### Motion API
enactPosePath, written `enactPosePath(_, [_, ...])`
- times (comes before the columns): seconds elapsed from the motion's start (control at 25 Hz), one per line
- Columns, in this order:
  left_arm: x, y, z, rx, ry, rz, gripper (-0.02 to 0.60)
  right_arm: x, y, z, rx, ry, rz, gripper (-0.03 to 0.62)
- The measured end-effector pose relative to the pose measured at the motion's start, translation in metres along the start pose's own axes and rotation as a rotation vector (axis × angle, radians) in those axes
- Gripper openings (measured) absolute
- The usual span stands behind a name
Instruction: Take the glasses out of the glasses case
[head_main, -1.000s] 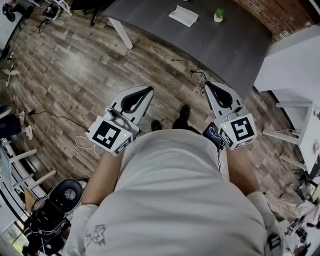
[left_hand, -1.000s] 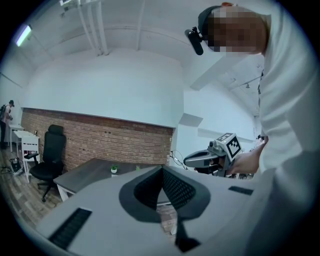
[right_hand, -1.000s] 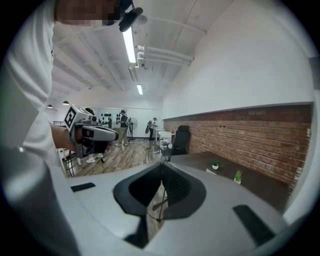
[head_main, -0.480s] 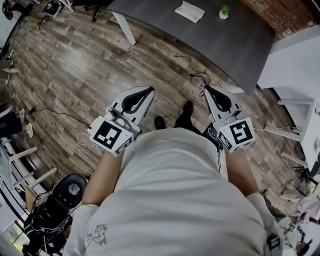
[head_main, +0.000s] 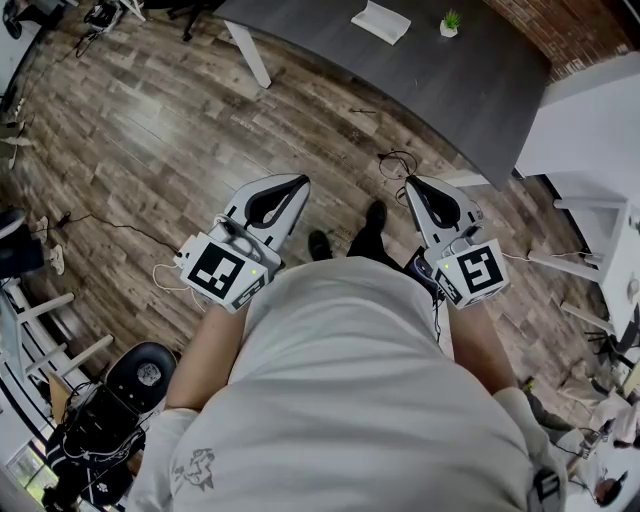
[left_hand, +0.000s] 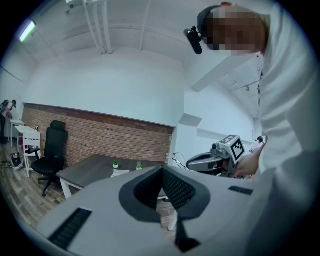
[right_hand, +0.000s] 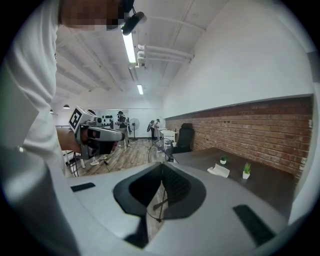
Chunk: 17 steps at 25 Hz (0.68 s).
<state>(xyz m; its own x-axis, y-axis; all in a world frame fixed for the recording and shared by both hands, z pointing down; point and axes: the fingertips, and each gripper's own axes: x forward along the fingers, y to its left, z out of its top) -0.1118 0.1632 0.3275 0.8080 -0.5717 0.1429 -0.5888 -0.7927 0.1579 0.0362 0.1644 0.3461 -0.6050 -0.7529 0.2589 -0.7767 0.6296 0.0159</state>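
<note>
The white glasses case (head_main: 380, 22) lies closed on the dark grey table (head_main: 470, 90), far ahead of me, with a small potted plant (head_main: 451, 22) beside it. It also shows as a white shape (left_hand: 120, 173) in the left gripper view and a white shape (right_hand: 218, 171) in the right gripper view. My left gripper (head_main: 300, 180) and right gripper (head_main: 408, 182) hang over the wooden floor, well short of the table. Both point roughly level toward it. Each has its jaws shut with nothing between them. No glasses are visible.
A loop of cable (head_main: 398, 160) lies on the floor by the table's near corner. A white desk (head_main: 590, 130) stands at the right, a black office chair (left_hand: 50, 150) left of the table, and a round black seat (head_main: 140, 375) at the lower left. Brick wall behind the table.
Both grippers and the person have edged slightly toward the table, then held still. The jaws stay shut throughout.
</note>
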Motion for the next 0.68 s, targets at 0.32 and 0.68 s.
enactPosePath(0.32, [0.000,0.008,0.002,-0.002,-0.006,0.007,0.011,0.008,-0.002,0.003,-0.003,-0.004,0.003,0.015])
enactPosePath(0.68, [0.001,0.015,0.002,0.000,-0.014,0.000,0.012,0.016,-0.005,0.007,-0.016,-0.008,-0.004,0.015])
